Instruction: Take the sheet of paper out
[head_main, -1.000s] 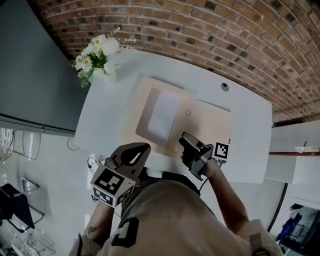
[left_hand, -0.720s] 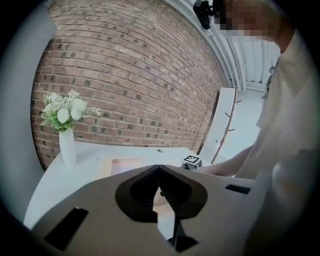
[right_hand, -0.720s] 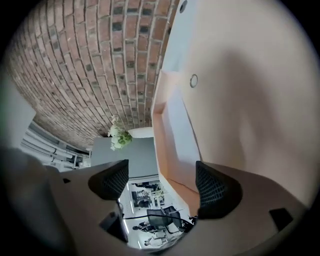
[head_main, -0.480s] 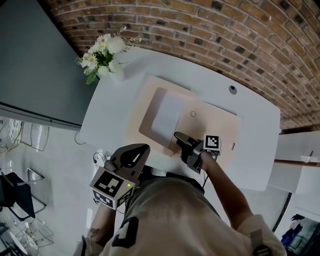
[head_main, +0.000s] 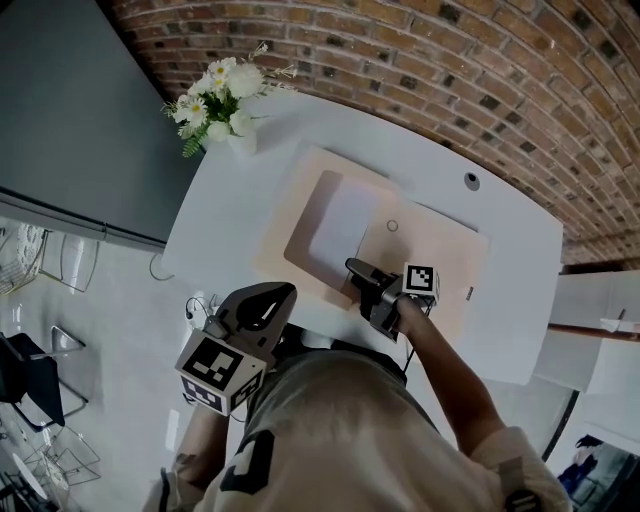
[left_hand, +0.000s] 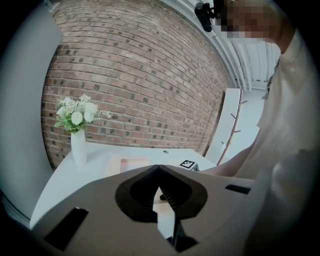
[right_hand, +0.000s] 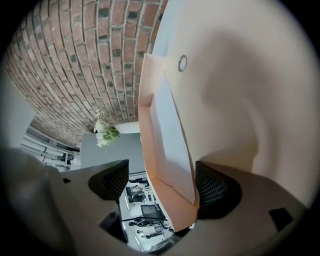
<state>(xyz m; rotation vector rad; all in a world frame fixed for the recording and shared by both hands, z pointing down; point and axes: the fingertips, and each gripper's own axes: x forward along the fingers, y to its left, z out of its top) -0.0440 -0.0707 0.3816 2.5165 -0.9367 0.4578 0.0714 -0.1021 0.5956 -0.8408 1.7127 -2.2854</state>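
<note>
A beige envelope (head_main: 430, 250) lies flat on the white table (head_main: 215, 215), its flap (head_main: 300, 235) folded open to the left. A white sheet of paper (head_main: 342, 228) shows in the opened part, also seen as the sheet (right_hand: 170, 135) in the right gripper view. My right gripper (head_main: 353, 268) is at the envelope's near edge. The right gripper (right_hand: 160, 182) is open, its jaws either side of the flap's near corner (right_hand: 175, 195) without closing on it. My left gripper (head_main: 283, 294) hangs off the table by my body. Its jaws (left_hand: 159, 170) meet, holding nothing.
A white vase of flowers (head_main: 225, 100) stands at the table's far left corner, also the vase (left_hand: 77, 142) in the left gripper view. A round cable port (head_main: 471, 181) sits near the brick wall. A dark panel (head_main: 70, 110) borders the left. A round clasp (head_main: 392, 226) marks the envelope.
My right gripper has moved forward and left, from the envelope's front edge up to the corner of the open flap. The left gripper has stayed by my body.
</note>
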